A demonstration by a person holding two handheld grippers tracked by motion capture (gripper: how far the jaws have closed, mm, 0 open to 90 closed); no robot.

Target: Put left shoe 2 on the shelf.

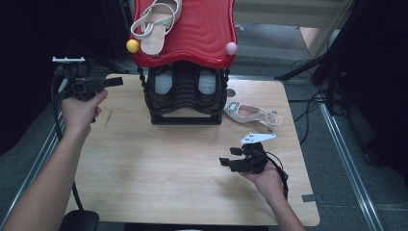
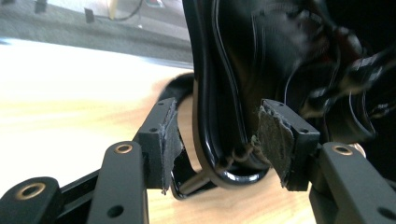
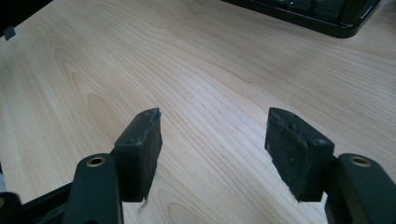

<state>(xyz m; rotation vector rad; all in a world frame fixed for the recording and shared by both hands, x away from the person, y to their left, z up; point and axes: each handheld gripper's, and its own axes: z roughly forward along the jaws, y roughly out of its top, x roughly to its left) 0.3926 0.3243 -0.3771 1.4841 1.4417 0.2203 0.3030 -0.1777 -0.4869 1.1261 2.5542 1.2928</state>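
- Shoe rack stood at the far middle of the desk: black wavy plastic lower tier on a black base frame, glossy red wavy shelf on top.
- Posts were twisted black rods; yellow ball capped the red shelf's left corner, pink ball the right.
- Lower tier held a pair of dark shoes with pale insoles, toes facing the person.
- One beige strappy sandal lay on the red shelf; its match, the second sandal, lay on the desk just right of the rack base.
- Left gripper was at the rack's left side, fingers apart, pointing at the left post. In the left gripper view the glossy black base edge and twisted rod sat between the pads; contact not clear, picture blurred on the right.
- Right gripper hovered over bare desk, near right, well apart from the rack; fingers wide apart, nothing between them.
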